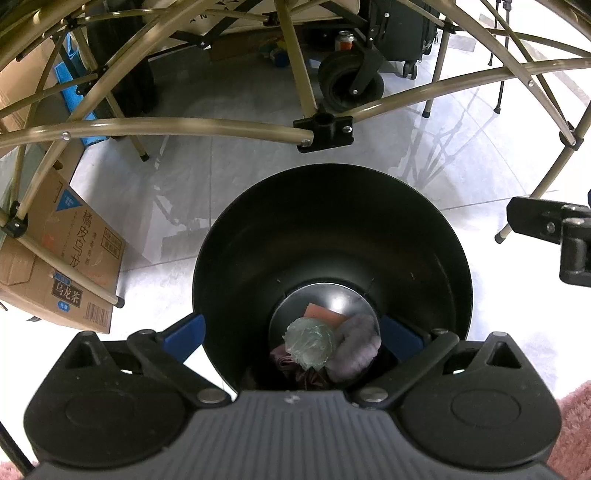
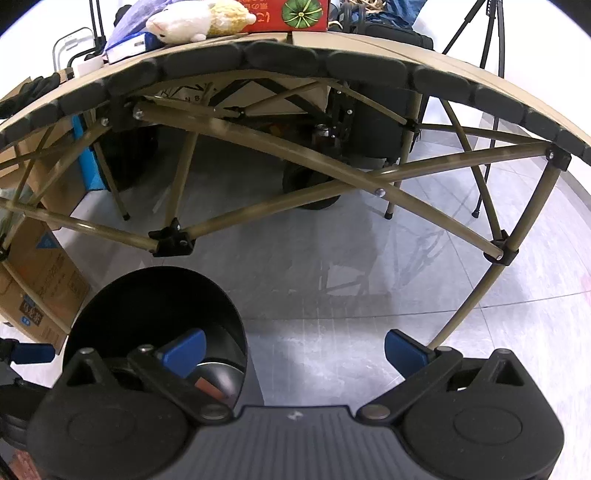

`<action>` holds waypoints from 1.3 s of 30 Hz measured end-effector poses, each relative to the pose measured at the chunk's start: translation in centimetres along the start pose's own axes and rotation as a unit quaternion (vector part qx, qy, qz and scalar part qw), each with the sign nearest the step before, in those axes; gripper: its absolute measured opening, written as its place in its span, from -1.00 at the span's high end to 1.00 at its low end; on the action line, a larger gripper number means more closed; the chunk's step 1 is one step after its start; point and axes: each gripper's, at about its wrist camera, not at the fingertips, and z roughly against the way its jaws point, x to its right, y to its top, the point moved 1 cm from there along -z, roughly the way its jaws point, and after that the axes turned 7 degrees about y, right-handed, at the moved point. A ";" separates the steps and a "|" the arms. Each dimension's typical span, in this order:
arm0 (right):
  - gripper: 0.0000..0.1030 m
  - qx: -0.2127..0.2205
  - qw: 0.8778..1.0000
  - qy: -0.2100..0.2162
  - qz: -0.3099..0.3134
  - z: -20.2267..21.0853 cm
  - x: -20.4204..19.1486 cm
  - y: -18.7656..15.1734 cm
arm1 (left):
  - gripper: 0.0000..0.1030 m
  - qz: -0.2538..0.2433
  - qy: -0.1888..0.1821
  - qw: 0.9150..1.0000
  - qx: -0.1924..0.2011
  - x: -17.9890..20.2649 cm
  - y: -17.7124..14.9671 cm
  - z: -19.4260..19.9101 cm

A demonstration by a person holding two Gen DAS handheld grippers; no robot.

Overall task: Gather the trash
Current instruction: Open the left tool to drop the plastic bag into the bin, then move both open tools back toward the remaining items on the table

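Note:
I look straight down into a black round trash bin [image 1: 332,221]. At its bottom lie a crumpled clear plastic ball [image 1: 308,341], an orange card [image 1: 325,314], a grey-purple wad [image 1: 356,343] and some dark reddish wrapping [image 1: 295,369]. My left gripper [image 1: 293,334] hangs over the bin's mouth, open wide, its blue pads [image 1: 186,332] pressing on nothing. My right gripper [image 2: 294,350] is open too, with only floor between its fingers. It stands just right of the bin [image 2: 147,295], and its left pad [image 2: 184,350] overlaps the rim.
A folding table with a tan tube frame [image 1: 207,127] spans the space behind the bin. A cardboard box [image 1: 70,266] stands on the floor at left, and a cart wheel [image 1: 347,85] and a can [image 1: 345,40] farther back. A plush toy [image 2: 192,22] lies on the tabletop. A pink rug [image 1: 572,424] lies at lower right.

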 end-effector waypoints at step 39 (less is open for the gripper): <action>-1.00 0.178 0.977 0.110 0.032 9.4 -2.2 1.7 | -1.00 0.035 0.032 0.978 0.204 -4.3 0.7 11.1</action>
